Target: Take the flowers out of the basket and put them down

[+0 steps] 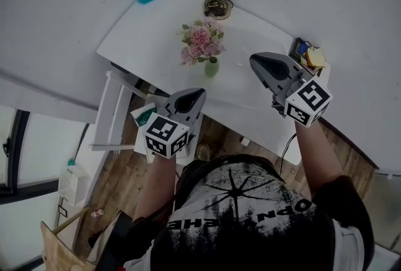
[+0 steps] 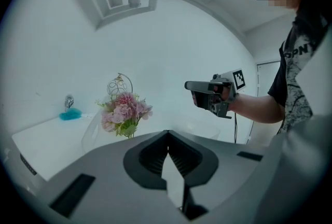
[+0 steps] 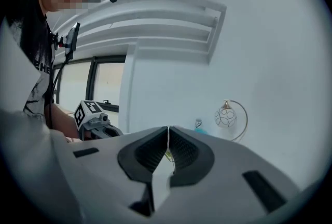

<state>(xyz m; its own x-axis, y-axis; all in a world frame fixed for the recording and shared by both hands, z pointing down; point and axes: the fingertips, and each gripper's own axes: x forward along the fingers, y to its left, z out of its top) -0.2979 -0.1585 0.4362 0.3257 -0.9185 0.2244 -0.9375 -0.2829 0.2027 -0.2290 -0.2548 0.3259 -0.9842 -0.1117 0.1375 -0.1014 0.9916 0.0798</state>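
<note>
Left gripper [image 1: 199,93] and right gripper [image 1: 253,60] hover at the near table [image 1: 144,37] edge in the head view, flowers [image 1: 202,42] mid-table between them, open tabletop all round. Left gripper view: jaws pinched together, empty, flowers ahead-left. Right gripper view: jaws closed on nothing, lamp [image 3: 226,116] far right, left gripper at left.

Pink flowers [image 1: 202,42] upright in green vase [image 1: 212,68] on white table [image 1: 144,44]

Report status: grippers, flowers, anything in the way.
Both shut, empty: left gripper, right gripper. Untouched flowers upright on table. Nothing seen in the way.
</note>
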